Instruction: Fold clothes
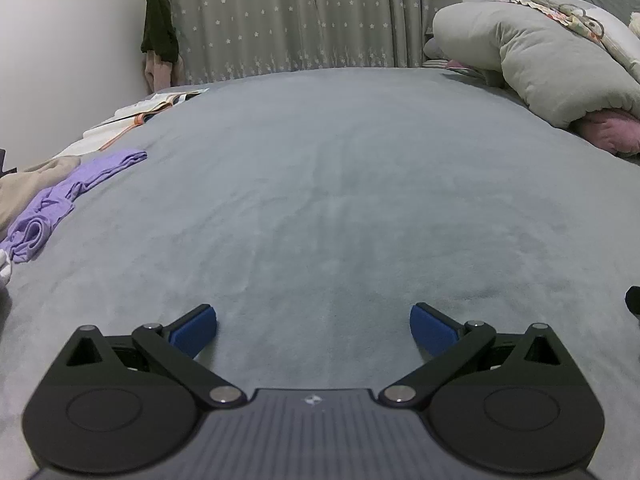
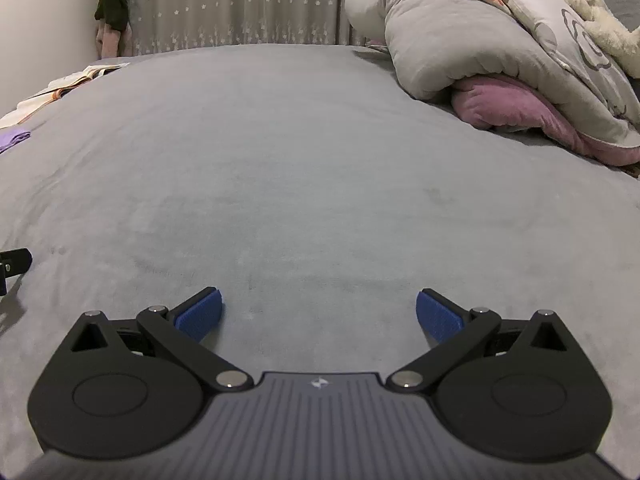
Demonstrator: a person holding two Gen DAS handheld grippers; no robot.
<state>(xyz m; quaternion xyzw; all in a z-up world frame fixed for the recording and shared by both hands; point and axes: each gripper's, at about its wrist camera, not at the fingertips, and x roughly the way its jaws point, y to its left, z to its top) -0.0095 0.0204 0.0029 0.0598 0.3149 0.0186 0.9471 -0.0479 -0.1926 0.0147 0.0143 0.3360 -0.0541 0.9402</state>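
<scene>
A crumpled purple garment [image 1: 60, 196] lies at the left side of the grey bed [image 1: 320, 184], next to a beige cloth [image 1: 28, 188]. Only its tip [image 2: 12, 138] shows at the left edge of the right wrist view. My left gripper [image 1: 313, 330] is open over bare bed cover, well right of the purple garment, with nothing between its blue pads [image 1: 196, 330]. My right gripper [image 2: 319, 314] is also open above the bed [image 2: 300, 168], holding nothing. A black part of the other gripper [image 2: 14, 262] pokes in at the left edge.
A rolled grey duvet [image 1: 532, 64] over a pink pillow [image 2: 512, 108] fills the back right, with a cream plush toy [image 2: 600, 24] on top. White cloth and an open book [image 1: 160, 104] lie at the back left. Star-patterned curtains [image 1: 312, 16] and hanging dark clothes [image 1: 160, 24] stand behind.
</scene>
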